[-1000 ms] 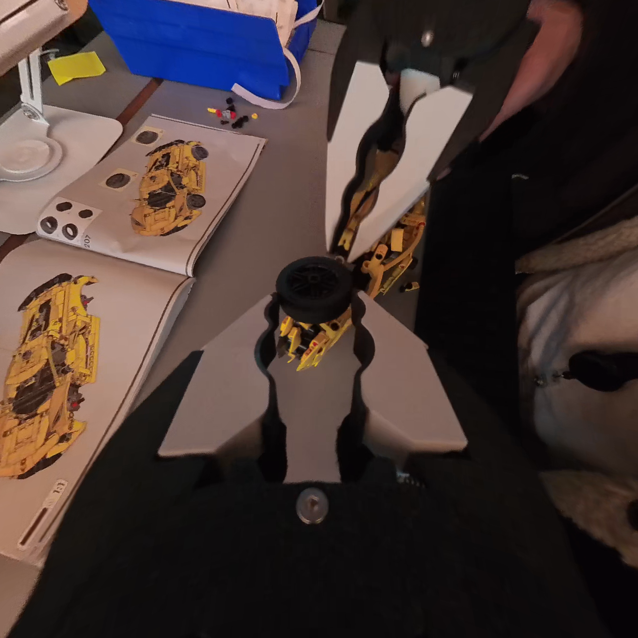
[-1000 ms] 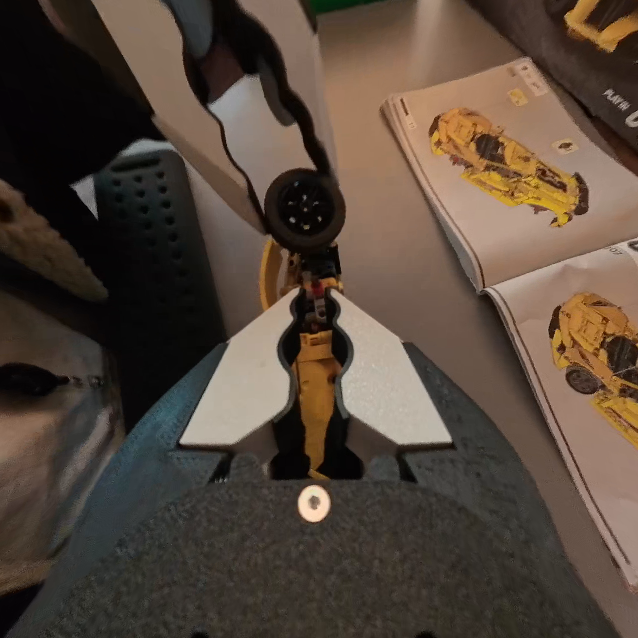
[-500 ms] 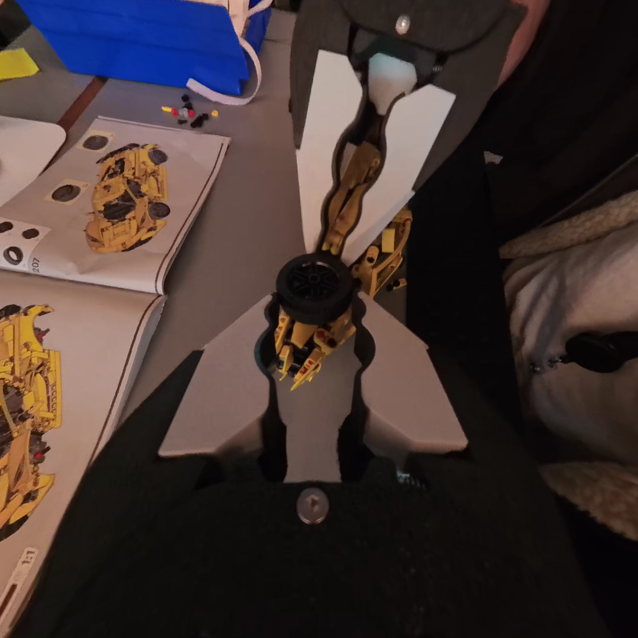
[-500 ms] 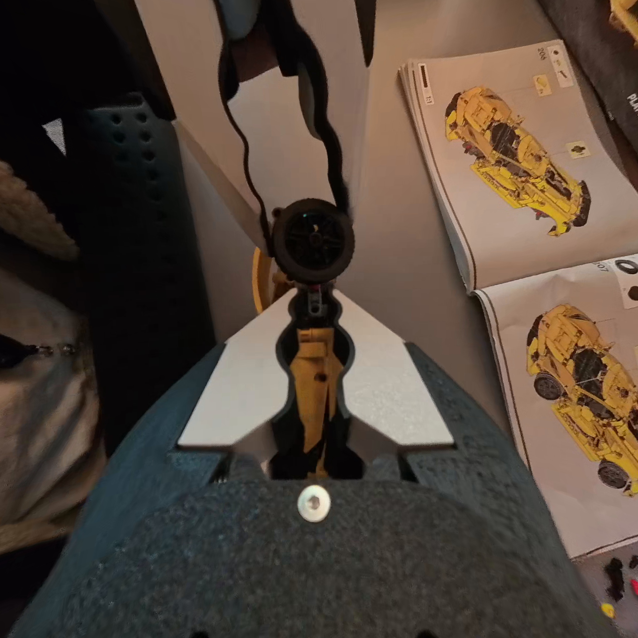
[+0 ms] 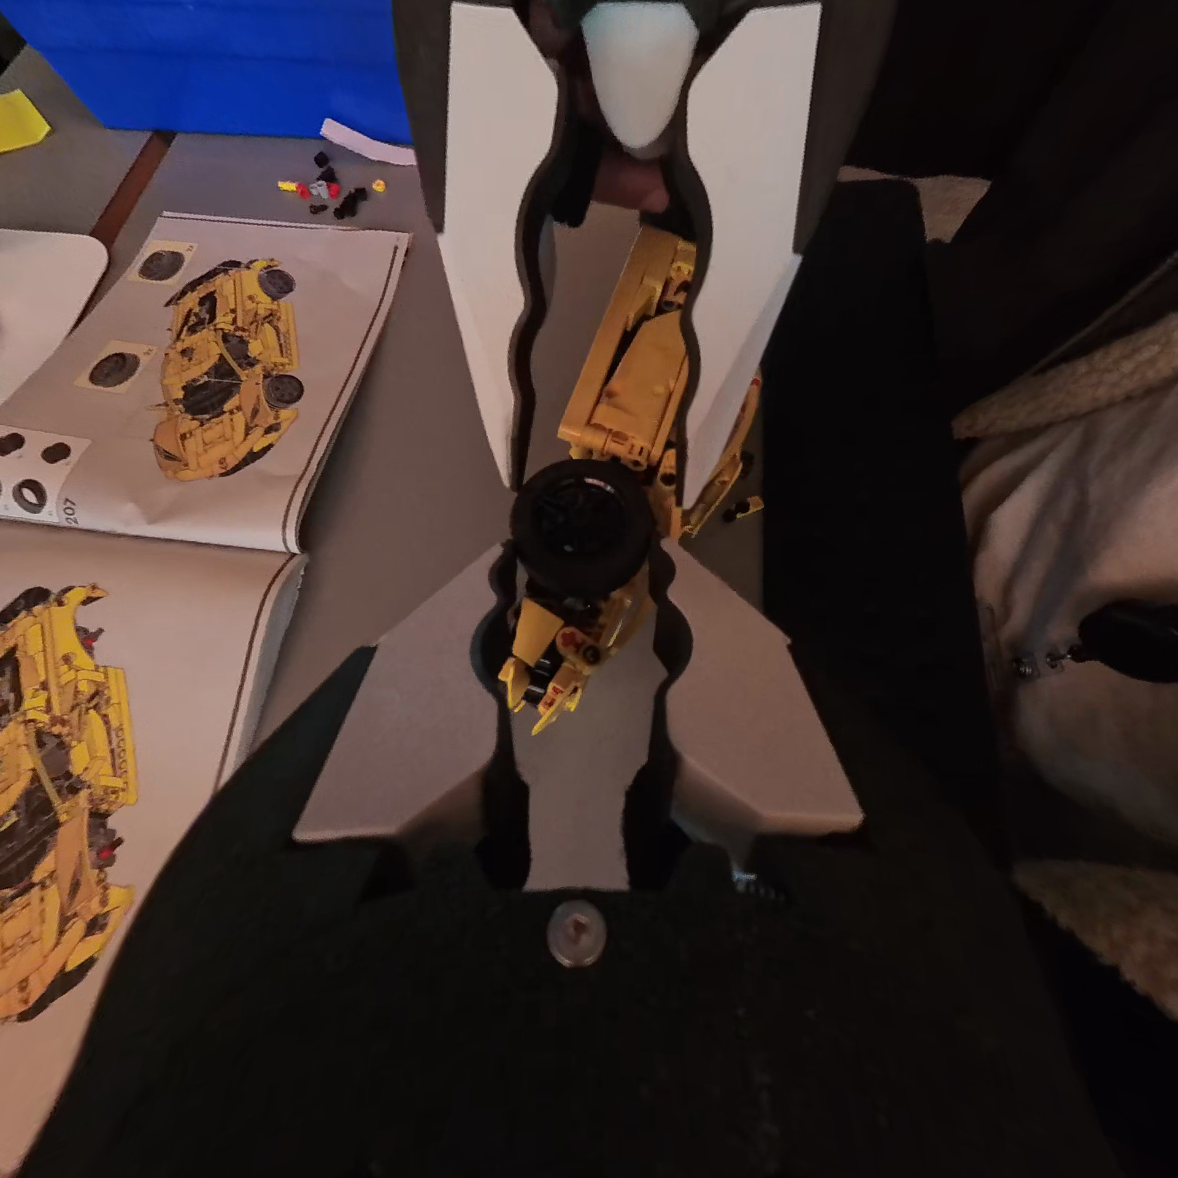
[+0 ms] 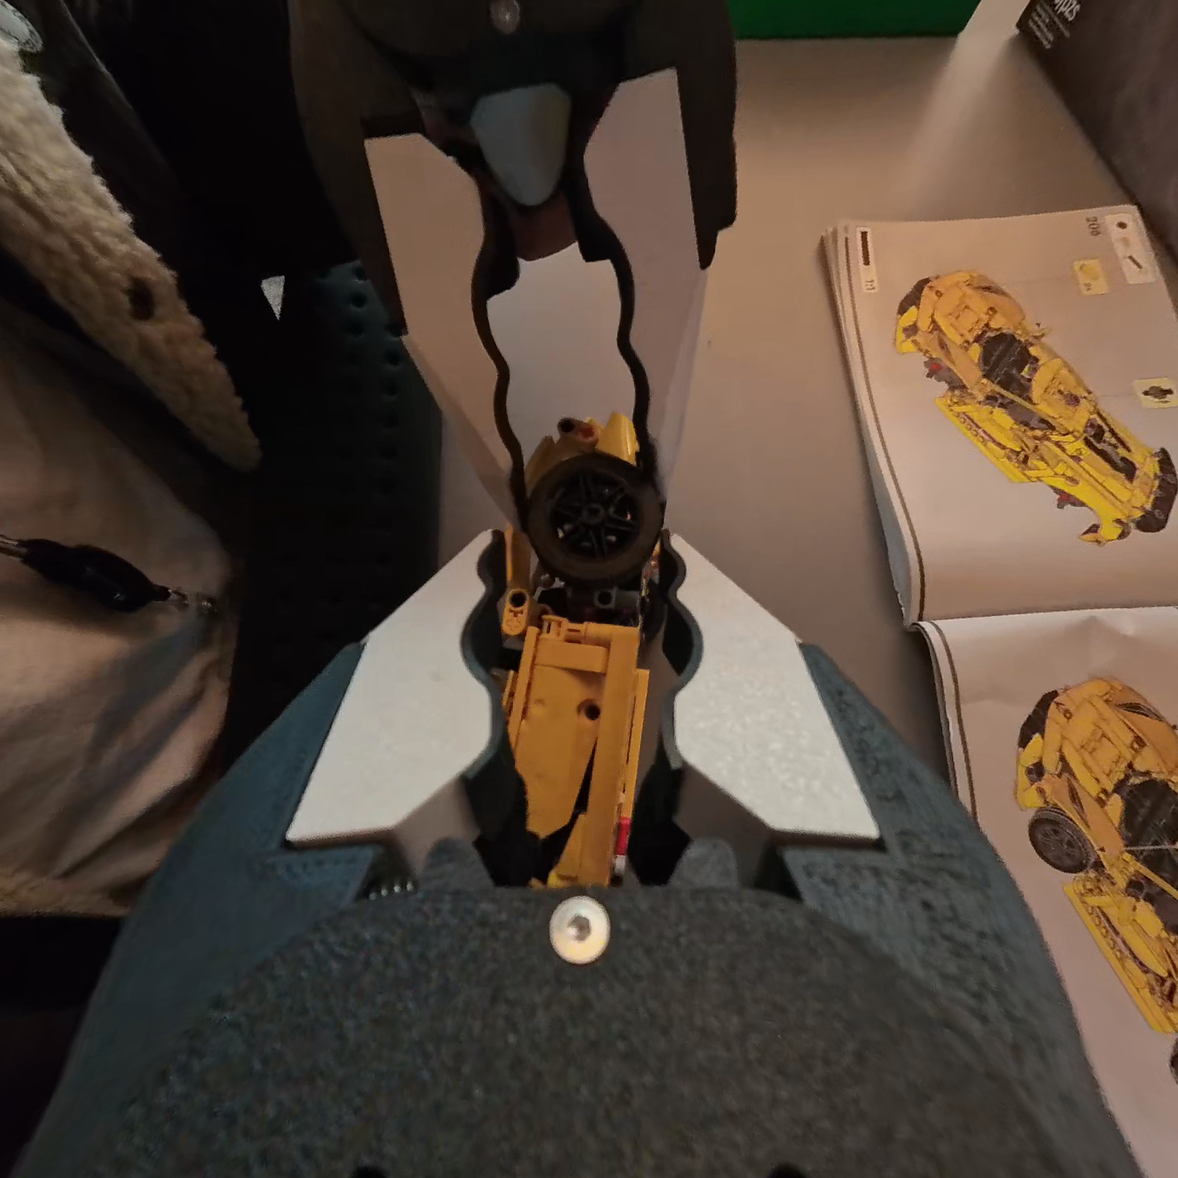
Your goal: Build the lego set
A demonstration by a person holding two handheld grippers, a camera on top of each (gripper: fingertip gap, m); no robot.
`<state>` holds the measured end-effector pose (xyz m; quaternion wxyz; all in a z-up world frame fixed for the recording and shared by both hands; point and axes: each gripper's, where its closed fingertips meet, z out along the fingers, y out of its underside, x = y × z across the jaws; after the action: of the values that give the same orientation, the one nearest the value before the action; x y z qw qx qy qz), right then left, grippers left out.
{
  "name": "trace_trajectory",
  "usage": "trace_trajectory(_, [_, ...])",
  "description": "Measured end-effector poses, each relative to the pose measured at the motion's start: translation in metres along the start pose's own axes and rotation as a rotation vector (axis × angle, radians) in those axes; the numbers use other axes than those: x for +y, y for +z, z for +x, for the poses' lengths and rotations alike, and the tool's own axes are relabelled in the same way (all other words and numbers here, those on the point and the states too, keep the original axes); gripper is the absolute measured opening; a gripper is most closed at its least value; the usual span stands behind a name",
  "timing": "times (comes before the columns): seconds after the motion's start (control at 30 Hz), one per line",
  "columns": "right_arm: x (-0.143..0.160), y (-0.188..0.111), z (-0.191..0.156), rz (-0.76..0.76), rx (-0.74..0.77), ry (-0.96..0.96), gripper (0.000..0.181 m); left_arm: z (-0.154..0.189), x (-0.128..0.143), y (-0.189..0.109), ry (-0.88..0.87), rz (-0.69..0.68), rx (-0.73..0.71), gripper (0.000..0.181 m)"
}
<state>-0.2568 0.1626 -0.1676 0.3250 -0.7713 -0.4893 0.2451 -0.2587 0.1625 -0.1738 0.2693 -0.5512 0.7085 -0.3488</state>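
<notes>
A yellow lego car (image 6: 574, 720) is held above the grey table, lengthwise between the fingers of my right gripper (image 6: 580, 548), which is shut on it. My left gripper (image 5: 580, 551) is shut on a black wheel (image 5: 580, 526) and holds it against the side of the car (image 5: 637, 357). The two grippers face each other tip to tip. In the right wrist view the wheel (image 6: 596, 516) sits between the left gripper's tips (image 6: 586, 491), just past my own. The joint between wheel and car is hidden behind the wheel.
An open instruction booklet (image 5: 210, 382) lies on the table; it also shows in the right wrist view (image 6: 1020, 414). Small loose parts (image 5: 331, 191) lie beyond it, near a blue bin (image 5: 223, 57). A person's pale fleece clothing (image 5: 1071, 574) is close on the other side. Left and right tips are no more than a few centimetres apart.
The two grippers have drawn closer and lined up head-on. The wheel stays in the left gripper, against the car's side. The booklet has shifted in both views.
</notes>
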Motion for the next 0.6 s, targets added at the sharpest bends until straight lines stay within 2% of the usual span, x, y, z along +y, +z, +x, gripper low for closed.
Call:
trace_trajectory(0.17, [0.002, -0.002, 0.007, -0.007, 0.056, -0.011, 0.044, -0.006, -0.002, 0.001, 0.051, -0.009, -0.047, 0.042])
trace_trajectory(0.6, [0.014, -0.002, 0.005, -0.106, 0.114, -0.046, 0.040, 0.000, -0.004, 0.008, 0.038, -0.014, -0.010, 0.042])
